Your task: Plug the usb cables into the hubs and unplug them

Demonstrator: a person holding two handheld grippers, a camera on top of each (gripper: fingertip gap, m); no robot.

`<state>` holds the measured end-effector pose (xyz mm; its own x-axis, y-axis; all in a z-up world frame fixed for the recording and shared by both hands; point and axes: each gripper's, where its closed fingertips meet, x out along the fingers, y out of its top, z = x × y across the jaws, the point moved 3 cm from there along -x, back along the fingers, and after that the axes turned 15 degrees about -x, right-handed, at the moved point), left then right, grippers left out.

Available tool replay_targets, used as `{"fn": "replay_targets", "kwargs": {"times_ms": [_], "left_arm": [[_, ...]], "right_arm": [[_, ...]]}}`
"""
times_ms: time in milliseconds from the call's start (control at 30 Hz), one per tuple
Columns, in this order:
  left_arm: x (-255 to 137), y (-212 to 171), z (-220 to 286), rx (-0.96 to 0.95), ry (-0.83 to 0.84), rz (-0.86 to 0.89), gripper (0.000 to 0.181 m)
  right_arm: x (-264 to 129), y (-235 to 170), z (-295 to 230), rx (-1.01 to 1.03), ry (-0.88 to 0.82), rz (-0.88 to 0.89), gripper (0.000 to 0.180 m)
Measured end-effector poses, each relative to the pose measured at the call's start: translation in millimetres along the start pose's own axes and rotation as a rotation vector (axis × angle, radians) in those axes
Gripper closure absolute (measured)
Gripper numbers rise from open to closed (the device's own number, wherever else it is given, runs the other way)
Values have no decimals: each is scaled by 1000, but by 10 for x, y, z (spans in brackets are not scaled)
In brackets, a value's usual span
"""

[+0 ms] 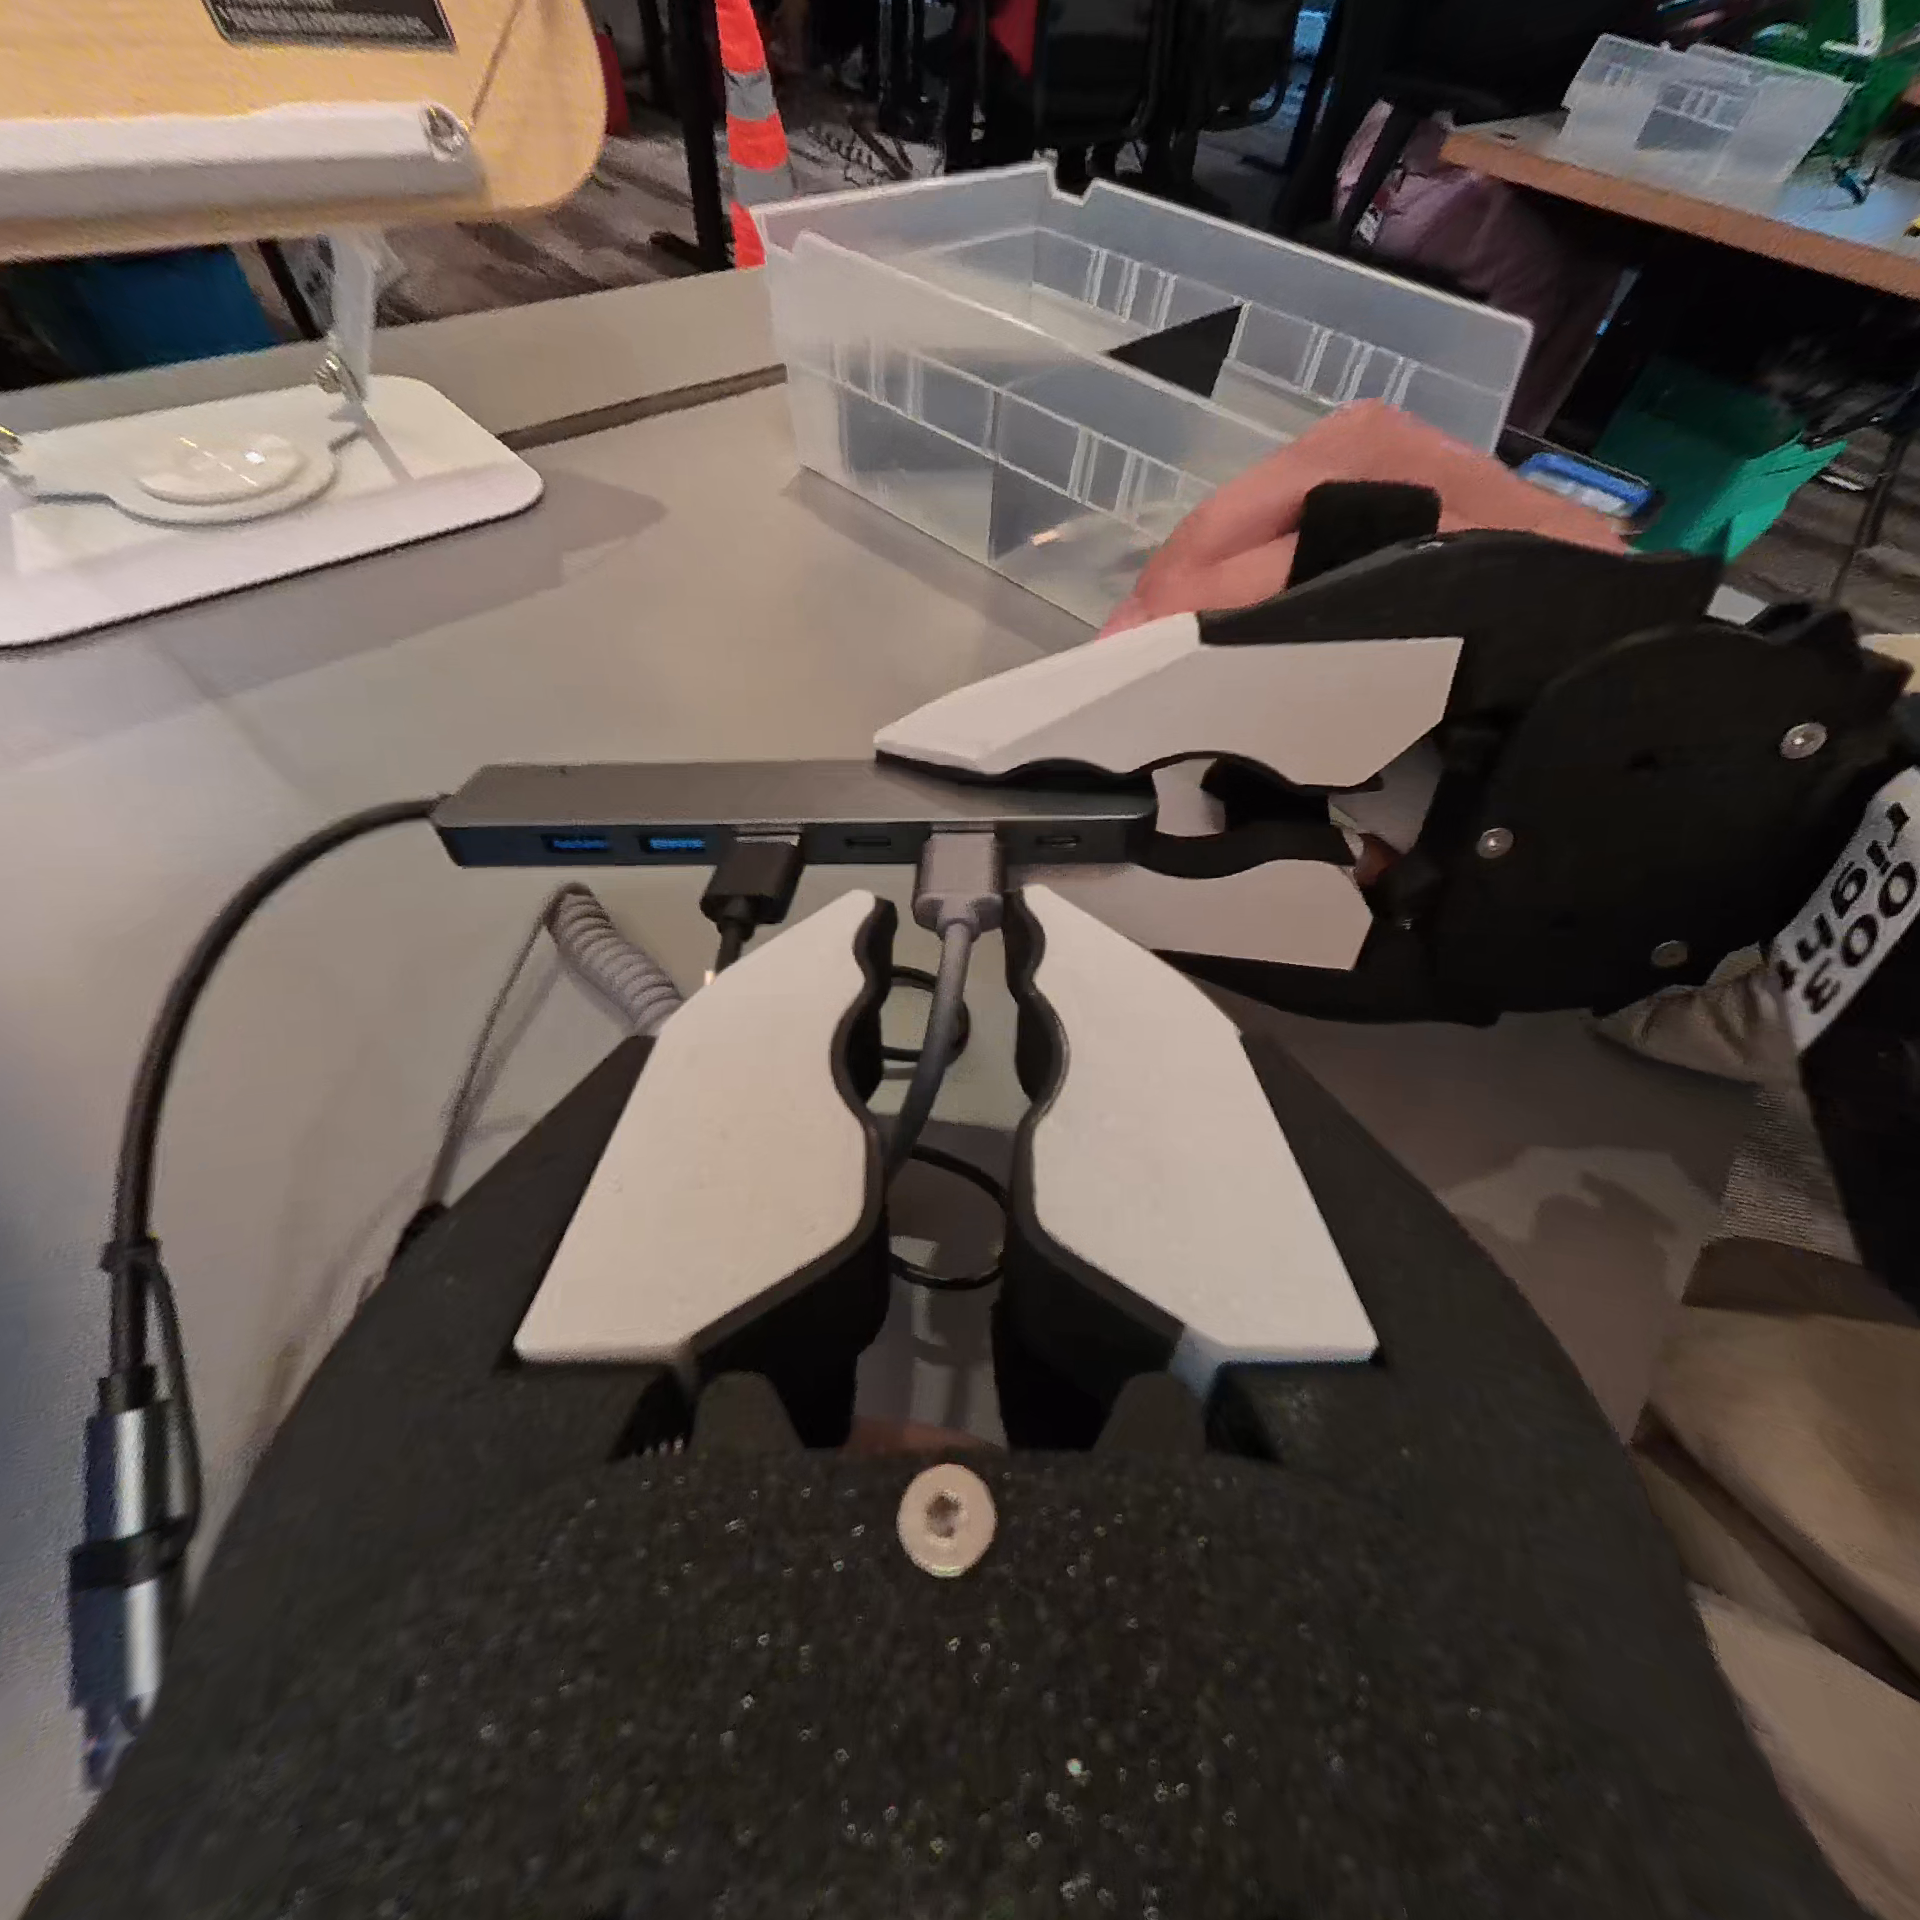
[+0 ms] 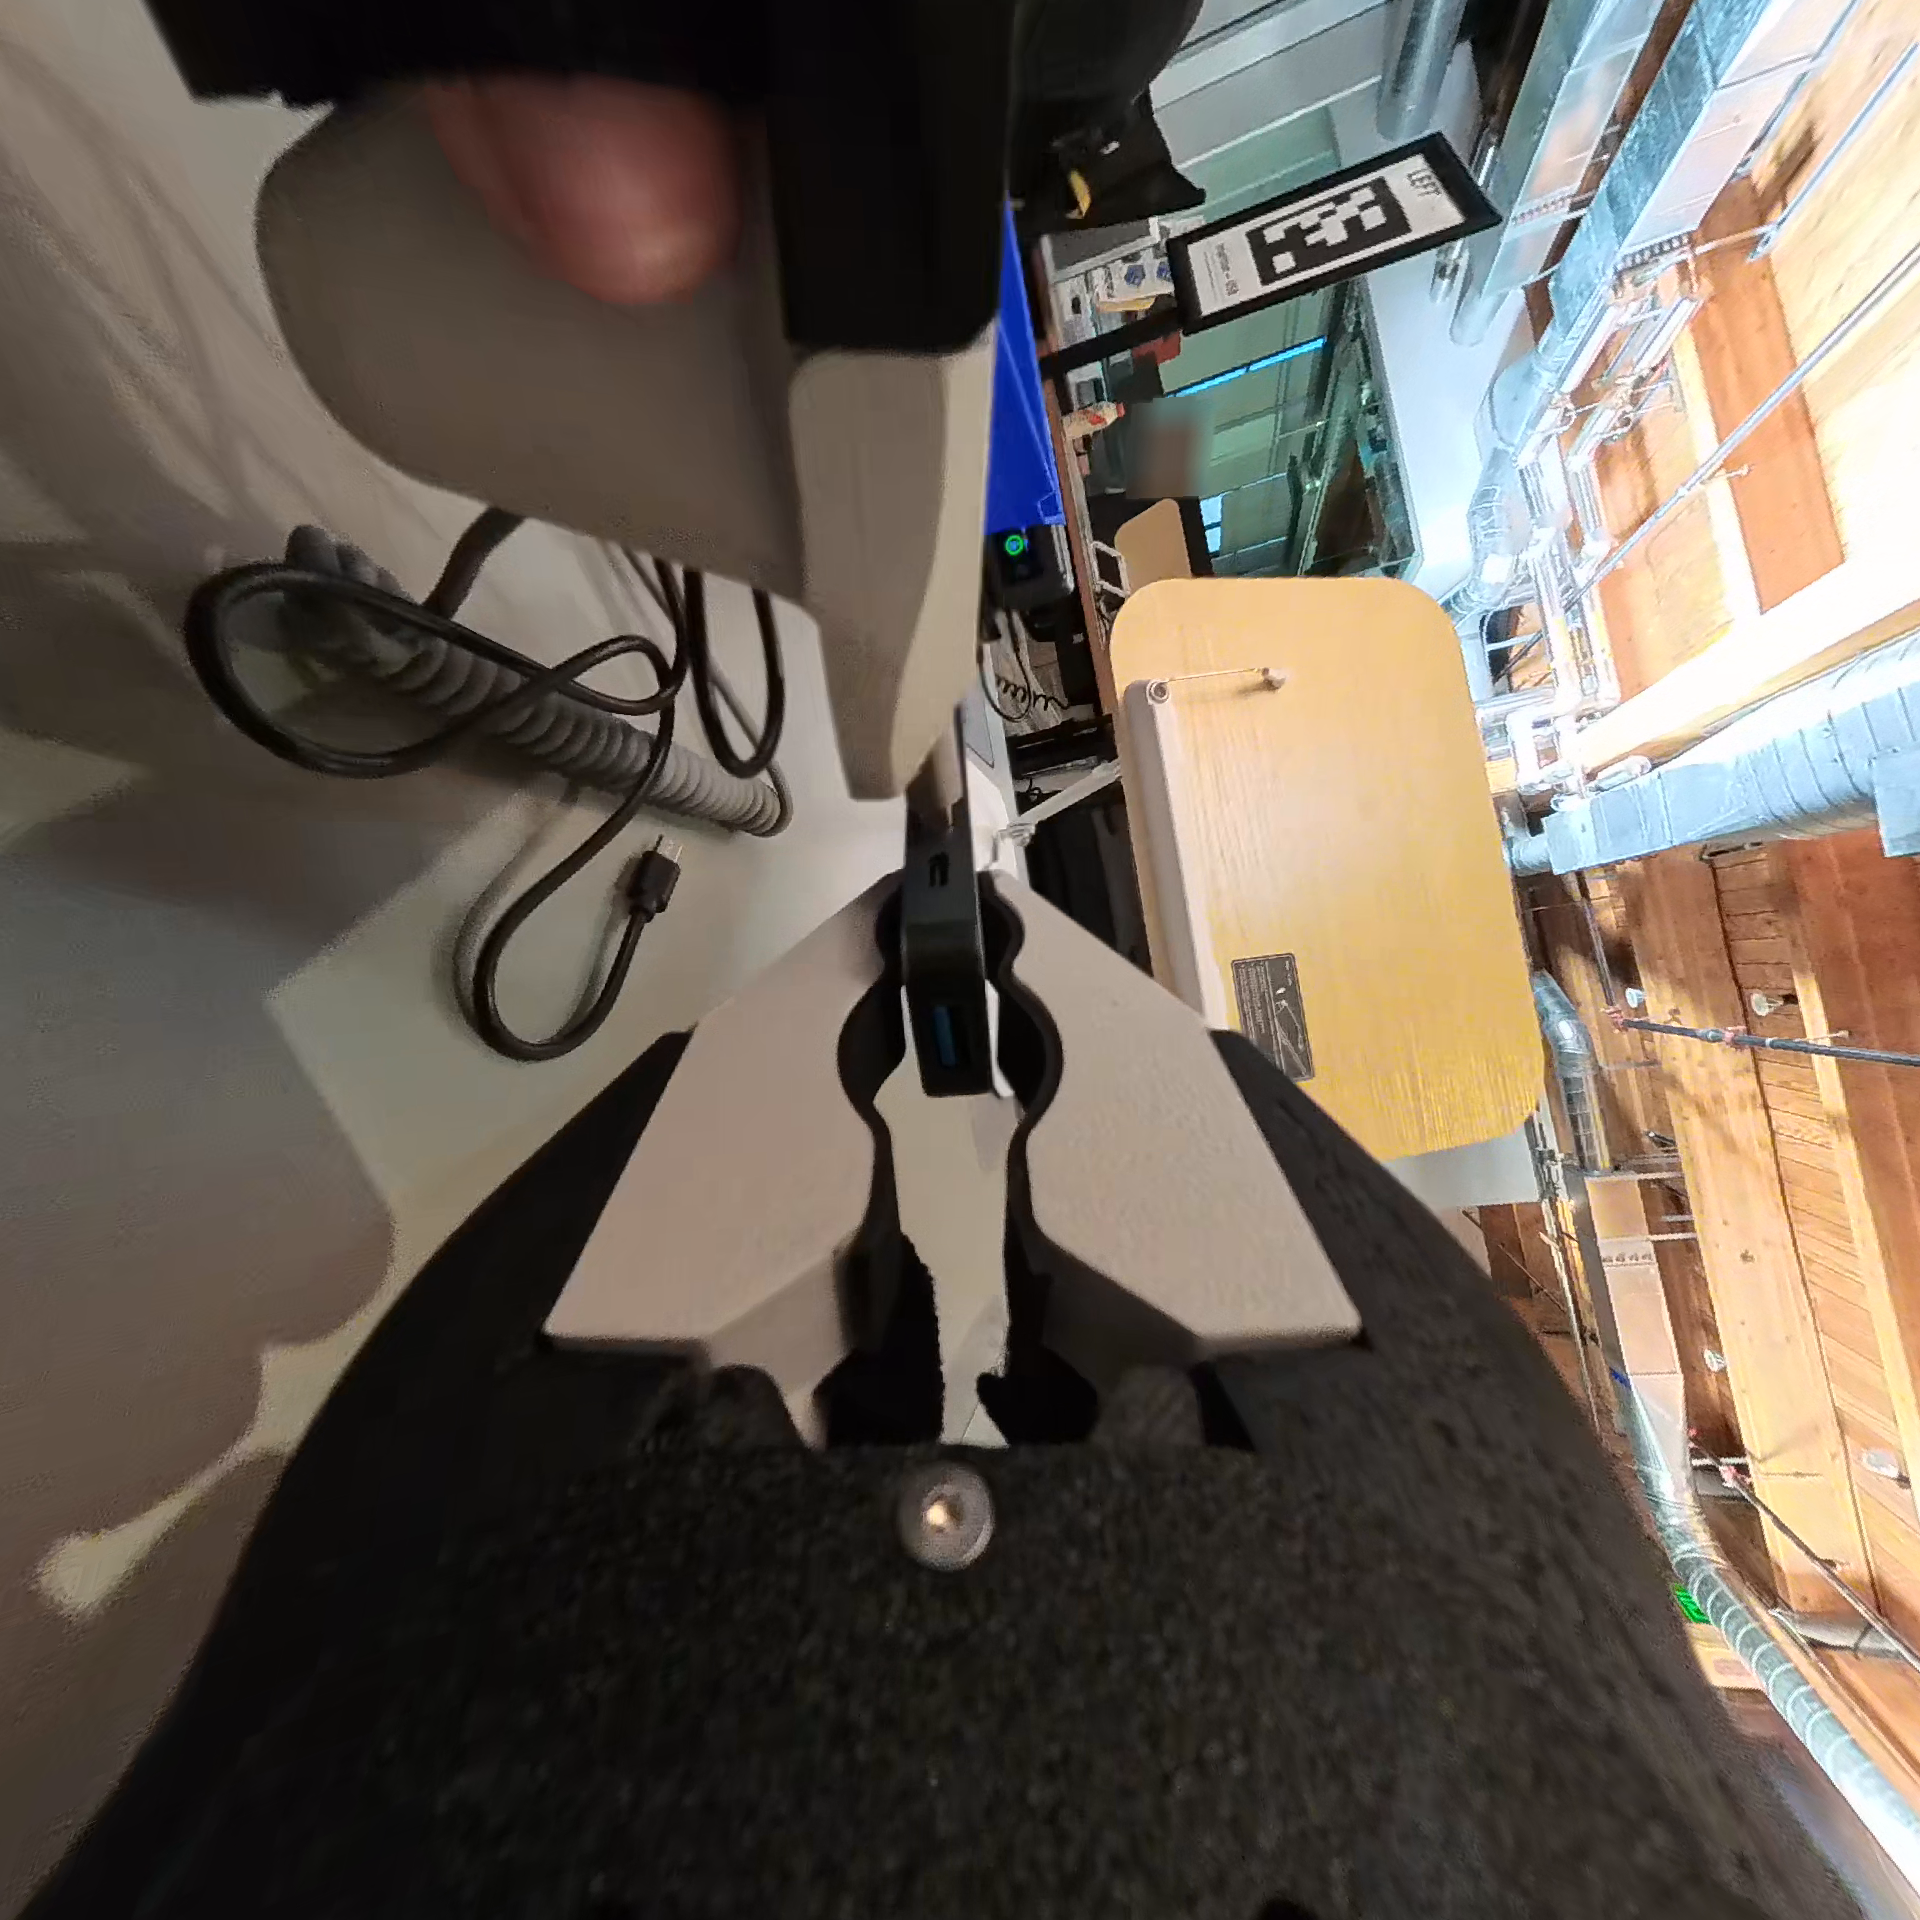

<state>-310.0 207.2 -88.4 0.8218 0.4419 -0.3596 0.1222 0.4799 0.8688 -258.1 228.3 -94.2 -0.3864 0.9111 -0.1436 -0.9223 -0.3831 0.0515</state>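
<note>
Evidently the right tool (image 1: 1039, 790) clamps the hub (image 1: 727, 800) steady, while the left tool (image 1: 948, 914) stands narrowly parted around the grey plug (image 1: 958, 878).

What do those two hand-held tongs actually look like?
Both match: the left tongs and right tongs each have two white wedge-shaped fingers with wavy black inner edges, on a speckled black body with a silver screw. The right one carries a white label band and a black strap.

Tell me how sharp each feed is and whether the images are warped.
Left wrist view: flat dark grey USB hub sharp, fisheye bending at the edges, clear plastic bin soft. Right wrist view: rolled sideways, nearby thumb blurred, black coiled cable fairly crisp.
</note>
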Motion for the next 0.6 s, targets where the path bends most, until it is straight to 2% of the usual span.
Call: {"fn": "replay_targets", "kwargs": {"times_ms": [367,533,600], "left_arm": [[-44,42,7,-3,8,14,165],[-40,18,-14,-12,15,0,165],[-26,14,0,1,26,6,165]], "right_arm": [[15,20,6,81,83,4,170],[38,32,-28,86,96,20,170],[28,16,-7,81,47,22,169]]}}
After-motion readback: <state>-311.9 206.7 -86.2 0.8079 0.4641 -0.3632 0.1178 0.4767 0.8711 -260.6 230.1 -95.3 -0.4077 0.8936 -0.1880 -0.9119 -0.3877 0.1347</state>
